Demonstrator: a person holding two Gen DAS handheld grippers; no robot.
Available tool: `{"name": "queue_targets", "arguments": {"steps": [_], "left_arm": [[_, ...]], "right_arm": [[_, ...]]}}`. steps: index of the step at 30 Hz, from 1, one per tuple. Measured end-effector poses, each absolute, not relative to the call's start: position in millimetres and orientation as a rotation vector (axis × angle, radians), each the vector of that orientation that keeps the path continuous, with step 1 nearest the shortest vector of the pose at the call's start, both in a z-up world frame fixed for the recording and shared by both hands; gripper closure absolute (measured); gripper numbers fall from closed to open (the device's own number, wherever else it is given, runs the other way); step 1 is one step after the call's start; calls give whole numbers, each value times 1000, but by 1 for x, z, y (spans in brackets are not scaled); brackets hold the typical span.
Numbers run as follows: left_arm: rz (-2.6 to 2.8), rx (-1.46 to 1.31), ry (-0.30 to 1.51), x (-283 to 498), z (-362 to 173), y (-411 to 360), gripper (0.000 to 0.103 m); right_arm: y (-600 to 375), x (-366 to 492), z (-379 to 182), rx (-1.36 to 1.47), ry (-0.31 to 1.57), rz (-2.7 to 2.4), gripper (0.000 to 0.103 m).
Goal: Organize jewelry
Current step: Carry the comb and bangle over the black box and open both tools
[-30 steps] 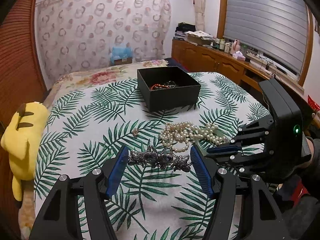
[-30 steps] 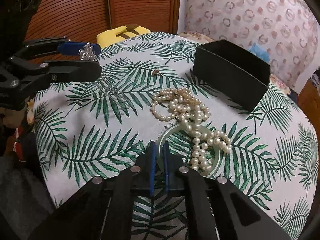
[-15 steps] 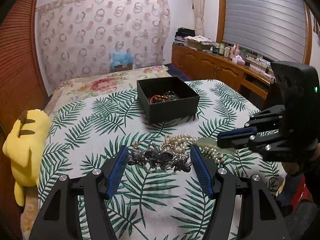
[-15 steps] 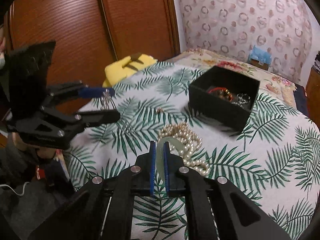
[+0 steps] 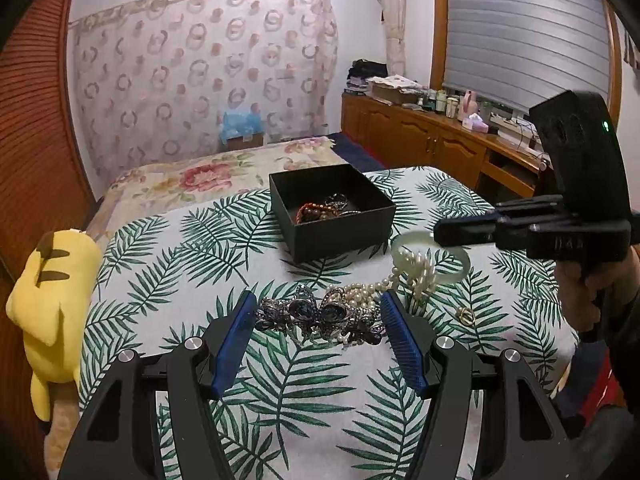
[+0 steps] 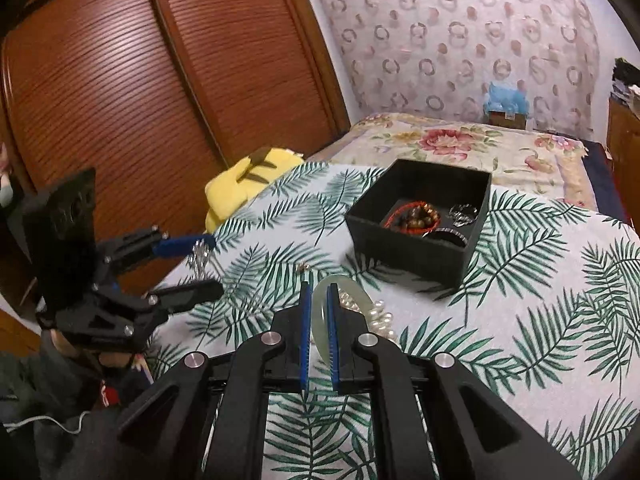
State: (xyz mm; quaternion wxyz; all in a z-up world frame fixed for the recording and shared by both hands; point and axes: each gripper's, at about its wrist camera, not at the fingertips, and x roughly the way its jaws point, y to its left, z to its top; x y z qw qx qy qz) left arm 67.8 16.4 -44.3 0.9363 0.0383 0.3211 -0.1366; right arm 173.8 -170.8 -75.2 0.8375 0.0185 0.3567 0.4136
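My left gripper [image 5: 318, 320] is shut on a silver and dark-stone hair ornament [image 5: 320, 316], held lengthwise between its blue pads above the leaf-print table [image 5: 200, 248]. My right gripper [image 6: 319, 300] is shut on a pale green jade bangle [image 6: 322, 320], lifted above the table; the pearl necklace [image 6: 378, 316] hangs tangled on it. In the left wrist view the bangle [image 5: 416, 238] and hanging pearls [image 5: 416, 272] show just right of the black box [image 5: 332, 236]. The box [image 6: 408, 240] holds a red-brown bead bracelet [image 6: 416, 218] and silver pieces. The left gripper [image 6: 200, 256] shows at the left in the right wrist view.
A small gold ring [image 5: 465, 315] lies on the table near the right edge. A yellow plush toy [image 5: 52, 300] lies off the table's left side. A bed with a floral cover [image 5: 208, 176] is behind the table, and a wooden cabinet [image 5: 420, 140] at the right.
Both grippers have risen. The right gripper lifted the jade bangle off the table toward the box, dragging the pearl necklace up with it. The left gripper keeps holding the hair ornament.
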Motion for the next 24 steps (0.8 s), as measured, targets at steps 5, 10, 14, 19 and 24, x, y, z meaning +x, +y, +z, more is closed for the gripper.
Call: {"name": "queue_targets", "arguments": {"steps": [5,10,14,19,24], "left_arm": [[-281,76,653,70,-43,16,42],[-281,75,652,69,-42,16,42],[-288,87,637,74,-34,10,42],[-306,104,608,84,-21,0,42],[-311,105,585,104,-12,-3,42]], "right_arm": [[-180,184,-73,62,759,843,94],[-185,185,-62,50,727,827,94],[-185,187,-57,18,708,811,94],[-181,200,-53,-16,704,802,94],[-174,224,-50,-29,688,805,94]]}}
